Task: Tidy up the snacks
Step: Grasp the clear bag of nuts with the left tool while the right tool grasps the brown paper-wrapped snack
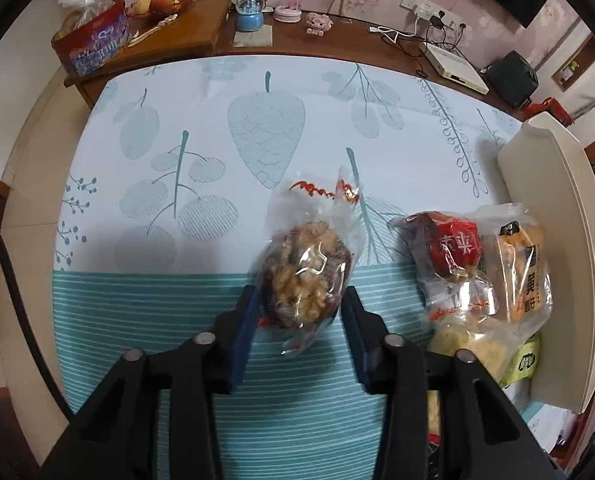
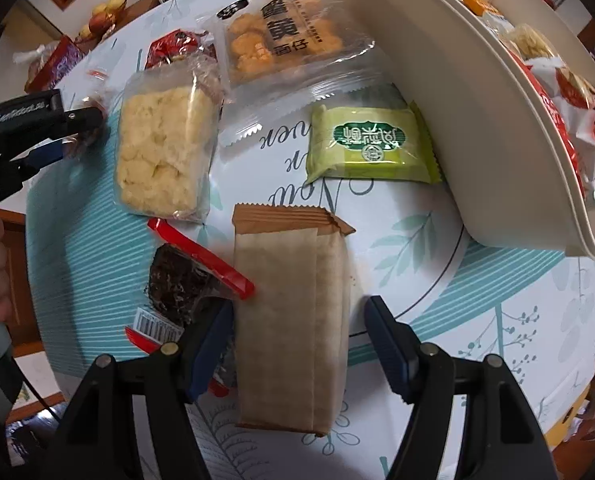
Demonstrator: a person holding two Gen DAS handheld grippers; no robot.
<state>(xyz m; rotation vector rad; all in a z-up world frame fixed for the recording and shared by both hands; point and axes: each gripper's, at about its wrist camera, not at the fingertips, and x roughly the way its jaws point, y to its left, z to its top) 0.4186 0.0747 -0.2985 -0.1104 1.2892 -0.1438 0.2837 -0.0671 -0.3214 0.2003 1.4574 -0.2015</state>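
Left claw (image 1: 299,304) closed on a clear walnut snack bag (image 1: 303,280), apparently lifted off the counter (image 1: 177,312). Right claw (image 2: 297,320) wide, straddling a brown paper packet (image 2: 293,320) lying flat. Beyond it: green pastry packet (image 2: 371,148), then cream tray (image 2: 437,92).

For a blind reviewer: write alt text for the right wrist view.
The open right gripper straddles a brown paper snack packet on the leaf-print tablecloth. Beyond lie a yellow crisp bar, green packet, and cream tray.
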